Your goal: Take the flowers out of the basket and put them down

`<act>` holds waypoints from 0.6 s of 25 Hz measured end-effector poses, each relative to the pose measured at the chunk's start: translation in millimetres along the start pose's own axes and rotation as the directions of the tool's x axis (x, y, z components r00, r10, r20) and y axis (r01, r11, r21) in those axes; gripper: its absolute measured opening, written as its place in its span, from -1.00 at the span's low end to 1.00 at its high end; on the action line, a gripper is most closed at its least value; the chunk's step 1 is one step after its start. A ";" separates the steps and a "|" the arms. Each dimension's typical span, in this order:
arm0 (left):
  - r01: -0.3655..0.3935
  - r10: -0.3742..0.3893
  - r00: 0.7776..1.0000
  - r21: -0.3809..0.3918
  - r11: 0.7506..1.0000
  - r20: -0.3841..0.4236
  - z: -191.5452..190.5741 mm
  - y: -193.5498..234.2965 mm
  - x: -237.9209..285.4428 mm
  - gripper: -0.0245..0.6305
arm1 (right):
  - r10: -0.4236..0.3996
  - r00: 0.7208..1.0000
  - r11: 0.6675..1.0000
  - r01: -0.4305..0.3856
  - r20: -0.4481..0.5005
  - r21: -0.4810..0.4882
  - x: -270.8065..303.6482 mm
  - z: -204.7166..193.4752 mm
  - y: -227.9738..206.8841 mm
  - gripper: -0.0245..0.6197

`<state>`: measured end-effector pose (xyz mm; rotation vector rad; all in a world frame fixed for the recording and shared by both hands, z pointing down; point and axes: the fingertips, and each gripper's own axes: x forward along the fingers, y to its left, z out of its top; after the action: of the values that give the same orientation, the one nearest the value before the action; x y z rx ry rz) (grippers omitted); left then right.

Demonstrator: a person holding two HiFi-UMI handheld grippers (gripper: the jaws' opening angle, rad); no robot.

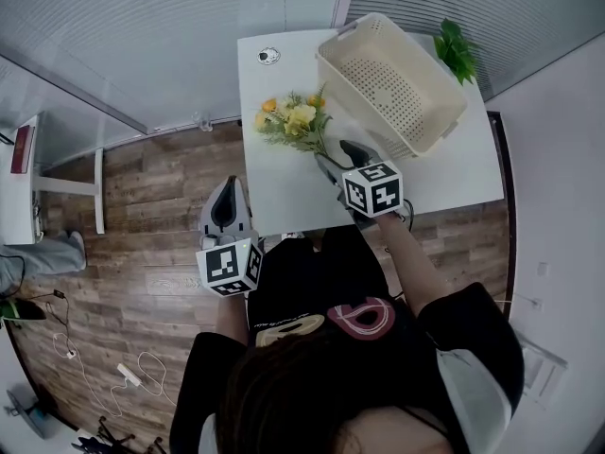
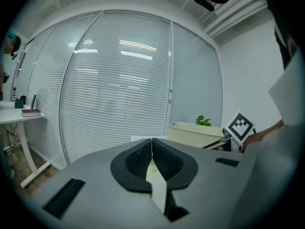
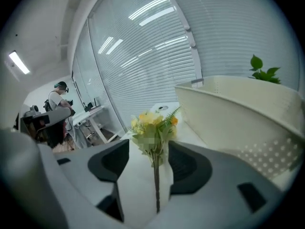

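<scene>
A bunch of yellow flowers with green leaves lies on the white table, outside the cream basket. The basket is tipped on its side at the table's back right. My right gripper is open at the stem end. In the right gripper view the thin stem runs between the two pads without touching them, and the flowers lie ahead, left of the basket. My left gripper hangs off the table's left edge, over the floor. Its pads meet with nothing between them.
A green potted plant stands behind the basket. A small round object sits at the table's far left corner. A glass wall with blinds runs behind the table. A white desk and floor cables are at the left.
</scene>
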<state>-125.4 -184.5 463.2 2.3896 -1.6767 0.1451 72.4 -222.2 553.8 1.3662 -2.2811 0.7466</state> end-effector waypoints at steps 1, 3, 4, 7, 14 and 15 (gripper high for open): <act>0.007 -0.007 1.000 -0.004 1.000 0.004 1.4 -1.8 1.1 -0.87 | -0.006 1.000 1.000 0.006 0.024 -0.007 -5.8 4.1 -0.6 -0.15; 0.018 -0.018 1.000 -0.015 1.000 0.011 3.5 -4.2 3.4 -0.87 | -0.022 0.998 0.999 0.024 0.056 -0.036 -16.8 9.8 -1.3 -0.15; 0.023 -0.023 1.000 -0.022 0.999 0.013 4.2 -5.4 4.3 -0.87 | -0.035 0.997 0.997 0.039 0.062 -0.063 -21.6 10.8 -1.7 -0.15; 0.044 -0.042 0.999 -0.056 0.997 0.031 10.4 -11.5 7.3 -0.87 | -0.069 0.994 0.989 0.079 0.082 -0.126 -34.5 12.1 -3.3 -0.15; 0.105 -0.100 0.991 -0.050 0.993 0.083 30.8 -28.9 17.3 -0.87 | -0.101 0.973 0.990 0.118 0.208 -0.074 -66.9 19.9 -8.7 -0.24; 0.109 -0.105 0.991 -0.049 0.993 0.081 30.1 -30.3 18.6 -0.87 | -0.106 0.967 0.990 0.124 0.231 -0.064 -72.0 22.1 -9.9 -0.27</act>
<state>-91.9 -198.7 434.1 2.4681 -1.5589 -0.0116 113.0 -190.1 498.2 1.6038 -2.3480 0.4798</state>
